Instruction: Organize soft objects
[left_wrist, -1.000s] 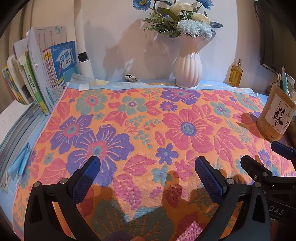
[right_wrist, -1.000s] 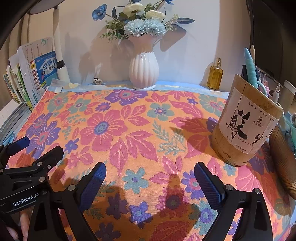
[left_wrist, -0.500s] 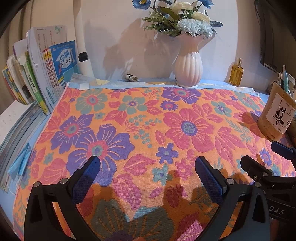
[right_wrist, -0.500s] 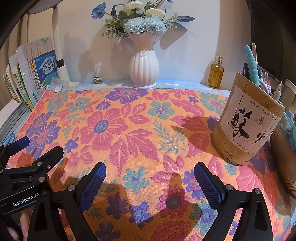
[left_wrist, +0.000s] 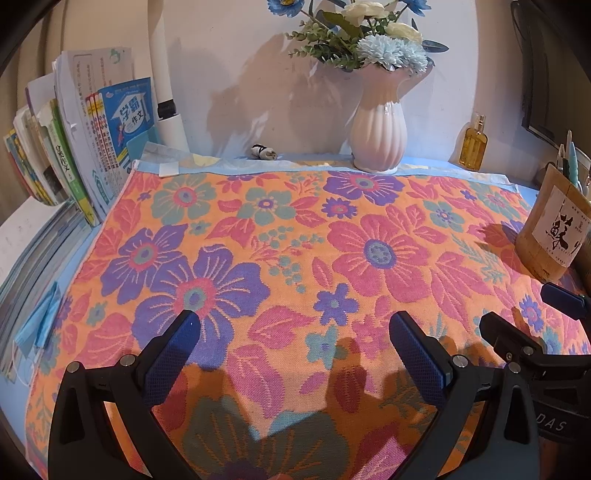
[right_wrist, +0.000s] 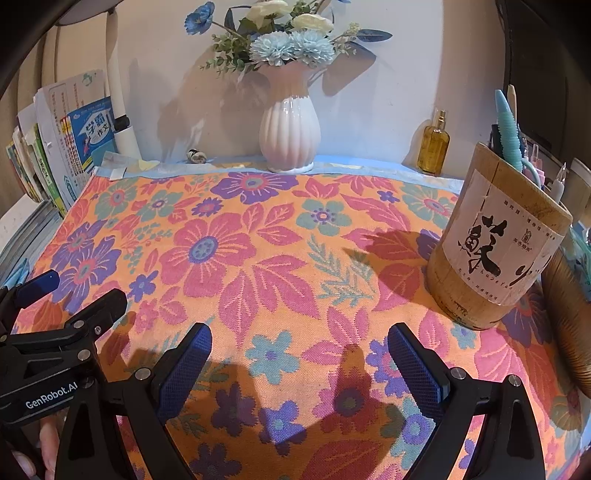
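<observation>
Off to the left of the left gripper's (left_wrist: 293, 330) fingers stood a row of books (left_wrist: 74, 155). That gripper hung with its fingers spread wide, nothing between them. The floral towel (left_wrist: 314, 258) lay flat and fully open beneath and ahead of both pairs of fingers, covering most of the desk. Beyond the fingertips, at the wall, stood a white vase (right_wrist: 290, 131). The right gripper (right_wrist: 299, 345) was likewise spread and empty, just beside its partner. To the right of its fingers a bamboo pen holder (right_wrist: 495, 251) sat on the towel's edge. By the look of it, no fold had been made yet; all the folding remained.
</observation>
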